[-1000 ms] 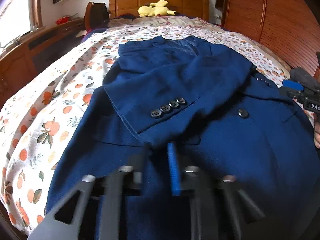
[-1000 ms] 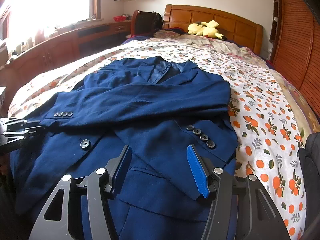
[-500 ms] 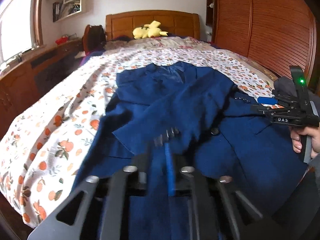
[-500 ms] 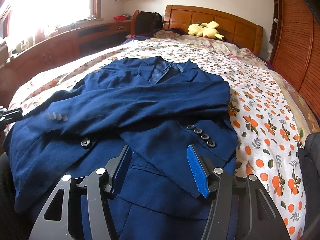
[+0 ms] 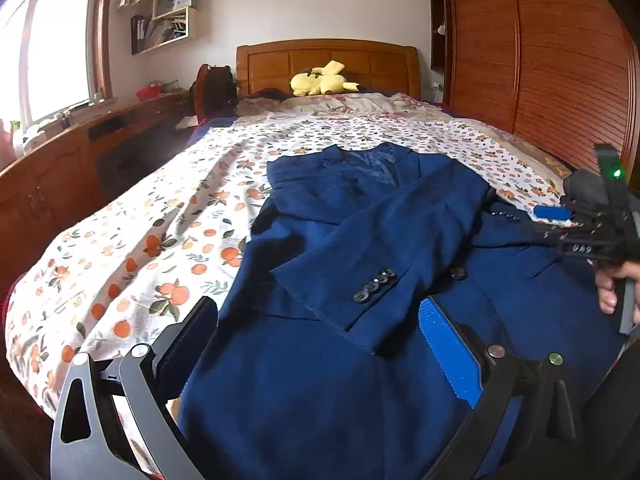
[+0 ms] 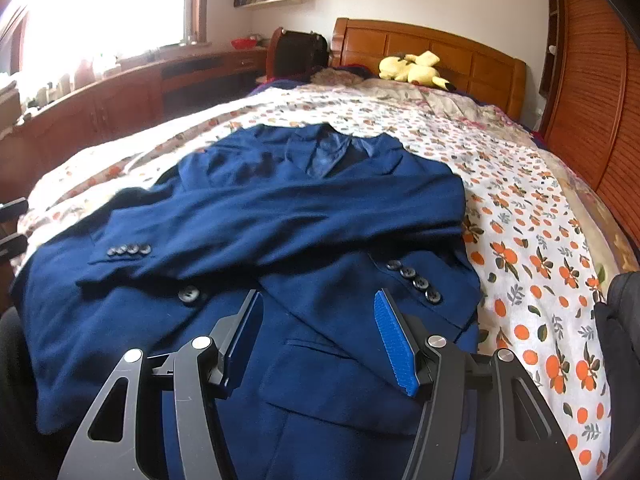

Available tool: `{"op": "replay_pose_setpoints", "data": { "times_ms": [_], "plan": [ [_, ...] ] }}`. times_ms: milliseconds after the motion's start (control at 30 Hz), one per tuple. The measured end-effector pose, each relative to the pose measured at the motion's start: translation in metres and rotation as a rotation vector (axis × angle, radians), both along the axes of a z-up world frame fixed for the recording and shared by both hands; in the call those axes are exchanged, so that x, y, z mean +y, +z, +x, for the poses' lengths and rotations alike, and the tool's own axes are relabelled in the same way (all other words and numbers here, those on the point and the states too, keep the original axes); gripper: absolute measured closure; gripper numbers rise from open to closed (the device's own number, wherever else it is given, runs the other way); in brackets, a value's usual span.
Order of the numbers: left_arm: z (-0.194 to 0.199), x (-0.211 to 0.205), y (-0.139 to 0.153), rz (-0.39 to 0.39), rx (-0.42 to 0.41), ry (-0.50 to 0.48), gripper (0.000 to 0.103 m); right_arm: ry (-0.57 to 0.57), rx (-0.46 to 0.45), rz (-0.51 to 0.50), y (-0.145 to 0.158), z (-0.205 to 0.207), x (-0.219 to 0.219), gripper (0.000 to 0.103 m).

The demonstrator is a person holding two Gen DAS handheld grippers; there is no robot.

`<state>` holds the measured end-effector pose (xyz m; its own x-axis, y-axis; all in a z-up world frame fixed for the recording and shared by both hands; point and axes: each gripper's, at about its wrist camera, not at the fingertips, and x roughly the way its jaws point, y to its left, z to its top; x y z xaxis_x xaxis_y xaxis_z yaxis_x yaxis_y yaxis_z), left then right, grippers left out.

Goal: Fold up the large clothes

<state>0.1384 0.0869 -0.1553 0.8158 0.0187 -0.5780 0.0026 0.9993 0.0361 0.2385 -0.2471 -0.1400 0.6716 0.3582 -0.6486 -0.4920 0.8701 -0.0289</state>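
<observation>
So the navy blazer [image 6: 256, 240] is spread across the middle of the frame on the orange-print bedspread [image 6: 520, 216], both sleeves crossed over the chest. Looks like thick, soft, floppy cloth, so I'd grab it at the hem corners. Left gripper [image 5: 320, 344] jaws are opening wide, nothing pinched. Right gripper [image 6: 320, 336] sits half open over the lower front, holding nothing.

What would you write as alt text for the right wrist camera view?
A navy blazer lies face up on a bed with an orange-print cover, both sleeves folded across its chest. The right gripper hangs open above its lower front, gripping nothing. A yellow plush toy rests by the wooden headboard.
</observation>
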Motion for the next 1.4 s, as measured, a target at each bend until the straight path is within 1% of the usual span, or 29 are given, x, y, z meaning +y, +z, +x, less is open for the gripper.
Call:
{"op": "replay_pose_setpoints", "data": {
  "times_ms": [33,67,133,267,467,600,767,833,933,1000,1067,1200,1233,1267,1333,1400],
  "plan": [
    [0.0,0.001,-0.001,0.0,0.002,0.001,0.002,0.0,-0.008,0.006,0.003,-0.003,0.0,0.047],
    [-0.001,0.003,-0.003,-0.002,0.004,0.003,0.002,-0.001,-0.015,0.01,0.006,-0.004,0.0,0.041],
    [-0.002,0.007,-0.006,0.0,0.013,0.009,0.002,0.001,-0.039,0.025,0.012,-0.011,0.001,0.036],
    [-0.004,0.016,-0.014,0.025,0.026,0.023,0.002,0.001,-0.051,0.043,0.017,-0.021,0.001,0.036],
    [-0.004,0.037,-0.027,0.009,0.064,0.041,0.002,-0.025,-0.033,0.027,0.009,-0.042,-0.018,0.036],
    [-0.008,0.049,-0.031,0.021,0.064,0.04,0.002,-0.084,0.007,-0.001,-0.005,-0.052,-0.047,0.036],
    [-0.012,0.065,-0.038,0.009,0.081,0.049,0.002,-0.168,0.075,-0.037,-0.026,-0.065,-0.085,0.036],
    [-0.012,0.07,-0.042,0.013,0.091,0.049,0.002,-0.185,0.109,-0.032,-0.031,-0.071,-0.097,0.037],
    [-0.011,0.075,-0.048,0.008,0.109,0.045,0.002,-0.175,0.149,-0.028,-0.036,-0.079,-0.103,0.046],
    [-0.011,0.078,-0.051,0.004,0.118,0.043,0.002,-0.189,0.153,-0.054,-0.038,-0.082,-0.104,0.046],
    [-0.011,0.081,-0.052,-0.003,0.123,0.041,0.002,-0.188,0.176,-0.046,-0.039,-0.081,-0.105,0.047],
    [-0.013,0.085,-0.055,-0.027,0.134,0.034,0.002,-0.184,0.195,-0.071,-0.041,-0.082,-0.105,0.047],
    [-0.015,0.085,-0.056,-0.029,0.135,0.028,0.002,-0.182,0.199,-0.073,-0.041,-0.083,-0.105,0.049],
    [-0.017,0.085,-0.056,-0.029,0.135,0.025,0.003,-0.177,0.207,-0.067,-0.04,-0.084,-0.105,0.056],
    [-0.022,0.086,-0.058,-0.042,0.14,0.015,0.013,-0.162,0.21,-0.044,-0.037,-0.087,-0.103,0.058],
    [-0.027,0.089,-0.061,-0.074,0.154,-0.005,0.026,-0.132,0.202,-0.025,-0.032,-0.094,-0.099,0.058]
  ]
}}
